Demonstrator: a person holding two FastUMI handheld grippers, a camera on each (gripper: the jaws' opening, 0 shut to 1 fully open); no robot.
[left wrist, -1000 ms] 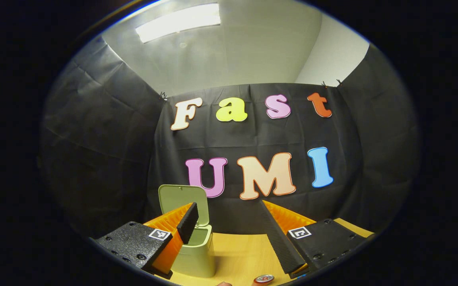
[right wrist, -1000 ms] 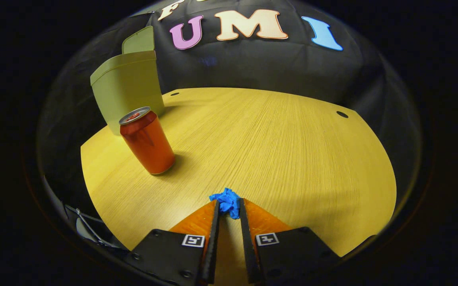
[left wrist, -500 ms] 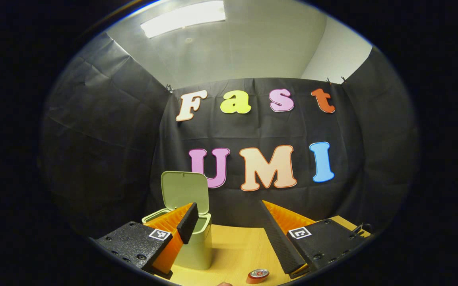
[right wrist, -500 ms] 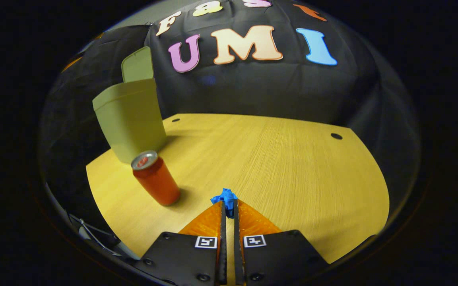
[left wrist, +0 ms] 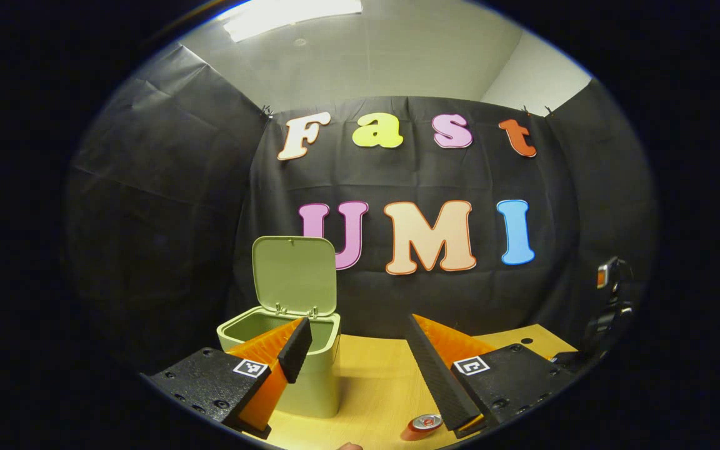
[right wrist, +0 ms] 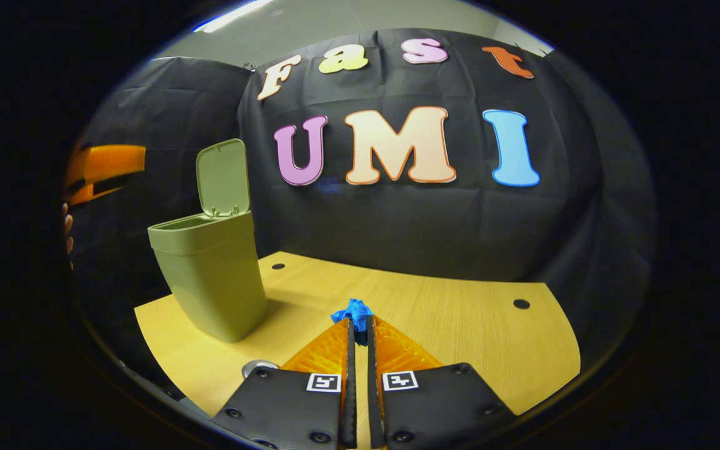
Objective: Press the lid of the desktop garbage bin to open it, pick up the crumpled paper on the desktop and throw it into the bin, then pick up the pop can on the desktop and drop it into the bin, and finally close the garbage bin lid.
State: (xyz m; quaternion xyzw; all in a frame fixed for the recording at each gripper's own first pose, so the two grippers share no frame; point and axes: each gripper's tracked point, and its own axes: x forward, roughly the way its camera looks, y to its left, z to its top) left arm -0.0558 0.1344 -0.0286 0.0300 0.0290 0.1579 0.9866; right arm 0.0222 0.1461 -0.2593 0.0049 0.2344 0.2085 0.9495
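The green bin [left wrist: 310, 375] stands on the wooden table with its lid [left wrist: 295, 275] swung up. My left gripper [left wrist: 360, 334] hangs open, its left finger in front of the bin's rim. The red pop can [left wrist: 424, 425] stands low in the left gripper view, beside the right finger. In the right gripper view, my right gripper [right wrist: 359, 325] is shut on the blue crumpled paper [right wrist: 351, 312] and held above the table. The bin [right wrist: 213, 275] stands to its left with the lid [right wrist: 222, 178] upright. The can's top [right wrist: 259, 367] peeks out beside the gripper body.
The wooden table [right wrist: 460, 331] stretches right of the bin, with small round holes near its far edge. The other gripper and a hand [right wrist: 67, 225] show at the far left of the right gripper view. A dark device [left wrist: 607, 306] hangs at the right of the left gripper view.
My right gripper closed fully on the blue paper and lifted it off the table, tilting up. The left gripper view tipped downward, showing more of the bin and can.
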